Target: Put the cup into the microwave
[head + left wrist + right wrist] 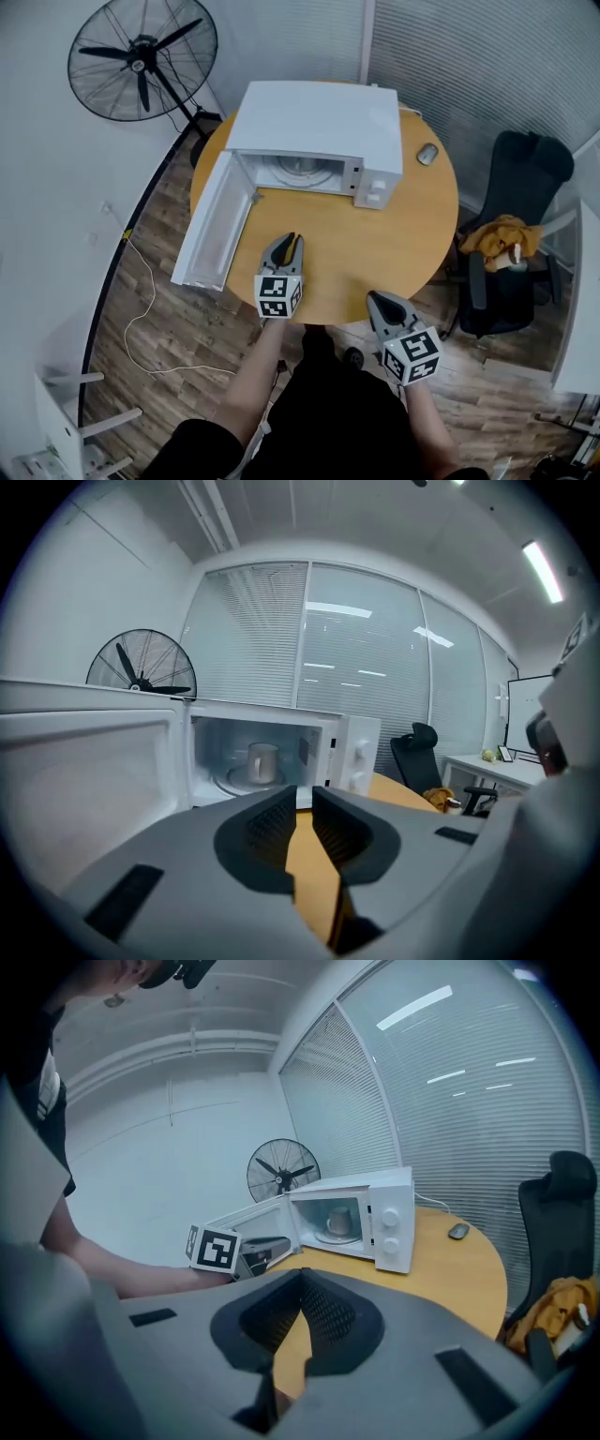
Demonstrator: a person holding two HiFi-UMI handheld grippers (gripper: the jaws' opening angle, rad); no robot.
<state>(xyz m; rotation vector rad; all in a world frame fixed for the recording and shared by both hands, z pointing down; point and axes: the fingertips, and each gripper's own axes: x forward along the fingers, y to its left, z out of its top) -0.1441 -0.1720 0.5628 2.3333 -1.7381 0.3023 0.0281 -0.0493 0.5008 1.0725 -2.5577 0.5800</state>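
At ten o'clock from the round surface (394,234) stands a fan (142,58) on the floor. The microwave (319,127) sits at the surface's twelve o'clock, its door (214,220) swung wide toward eight o'clock. The cup (262,761) is already inside, upright on the round glass plate and apart from the walls. It shows in both gripper views, but in the head view the microwave's roof hides it and only the front of the plate can be seen. It looks like a plain pale mug, stiff and probably light. Its smooth wall is likely slippery, and it would chip if knocked against the door frame. A grip across the body, or over the rim with one finger inside, would serve best. A handle seems to sit on its left side, but it is too small to be sure of, and the material cannot be told. The left claw (289,242) hovers at six o'clock over the surface, pointing at the opening, its jaws a narrow slit apart with nothing between them. The right claw (380,302) hangs at five o'clock, just off the edge, its tips together and empty. A mouse (427,154) lies at two o'clock beside the microwave. A black chair (525,187) at three o'clock carries an orange cloth (497,234).
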